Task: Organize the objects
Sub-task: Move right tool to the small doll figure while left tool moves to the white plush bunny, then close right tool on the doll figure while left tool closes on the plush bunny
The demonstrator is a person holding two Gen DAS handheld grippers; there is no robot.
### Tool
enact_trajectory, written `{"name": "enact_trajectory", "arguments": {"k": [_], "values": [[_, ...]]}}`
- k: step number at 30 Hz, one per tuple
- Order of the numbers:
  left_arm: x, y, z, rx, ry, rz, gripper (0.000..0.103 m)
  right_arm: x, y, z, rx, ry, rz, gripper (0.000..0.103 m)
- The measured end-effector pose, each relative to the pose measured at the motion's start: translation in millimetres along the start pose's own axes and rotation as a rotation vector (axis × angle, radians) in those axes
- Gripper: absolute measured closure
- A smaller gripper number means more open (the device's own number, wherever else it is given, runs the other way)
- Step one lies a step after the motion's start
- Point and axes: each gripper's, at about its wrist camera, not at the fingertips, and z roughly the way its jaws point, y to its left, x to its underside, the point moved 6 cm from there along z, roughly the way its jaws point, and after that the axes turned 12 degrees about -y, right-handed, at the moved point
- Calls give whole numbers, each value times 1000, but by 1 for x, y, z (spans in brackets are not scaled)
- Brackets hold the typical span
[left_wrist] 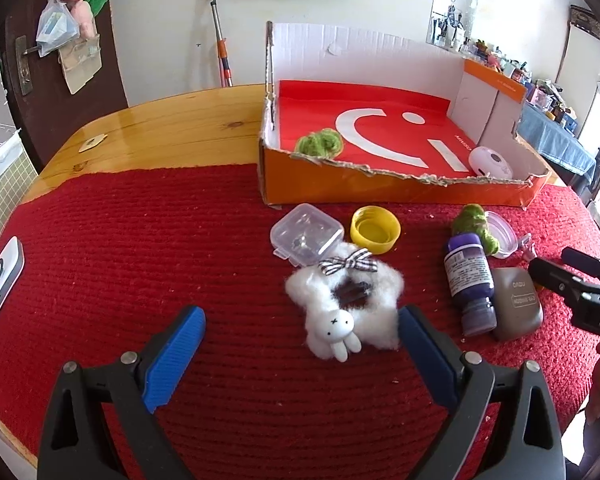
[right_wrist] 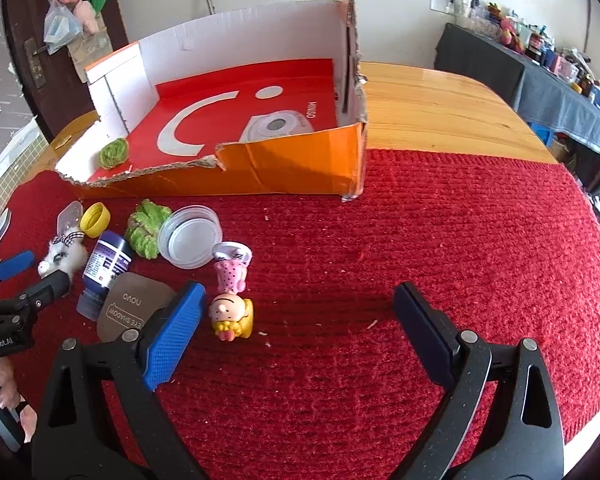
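Note:
An orange cardboard box (left_wrist: 340, 188) with a red floor holds a green yarn ball (left_wrist: 319, 143) and a white round device (left_wrist: 490, 162). In front of it on the red mat lie a white fluffy hair clip with a bunny (left_wrist: 340, 308), a clear small case (left_wrist: 306, 235), a yellow cap (left_wrist: 375, 229), a purple bottle (left_wrist: 470, 280), a grey eyeshadow compact (left_wrist: 516, 304) and a green yarn piece (left_wrist: 476, 222). My left gripper (left_wrist: 300, 332) is open, its fingers either side of the bunny clip. My right gripper (right_wrist: 296, 312) is open and empty; a pink and yellow doll figure (right_wrist: 232, 300) lies beside its left finger.
A clear round lid (right_wrist: 190, 240) lies by the green yarn. A white device (left_wrist: 0, 278) sits at the mat's left edge. The wooden table (right_wrist: 440, 112) shows behind the mat. A door with hanging bags (left_wrist: 64, 32) stands at the back left.

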Motion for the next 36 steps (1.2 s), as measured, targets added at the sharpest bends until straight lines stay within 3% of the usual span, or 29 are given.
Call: {"name": "enact_trajectory", "arguments": {"k": [3, 11, 16, 23, 28, 36], "values": [[-1, -2, 3, 6, 1, -4, 10, -1, 7, 2, -44, -14, -45, 8], [-4, -11, 5, 34, -5, -4, 21, -3, 18, 6, -62, -37, -118, 27], [-4, -17, 6, 39, -8, 4, 26, -3, 25, 4, -92, -53, -155, 48], [-4, -19, 2, 55, -19, 6, 51, 1, 38, -2, -159, -73, -193, 82], [-6, -22, -6, 78, -35, 3, 61, 0, 40, -10, -194, -96, -187, 82], [-12, -24, -20, 95, -68, -6, 62, -13, 43, -25, -236, -143, -183, 82]]}}
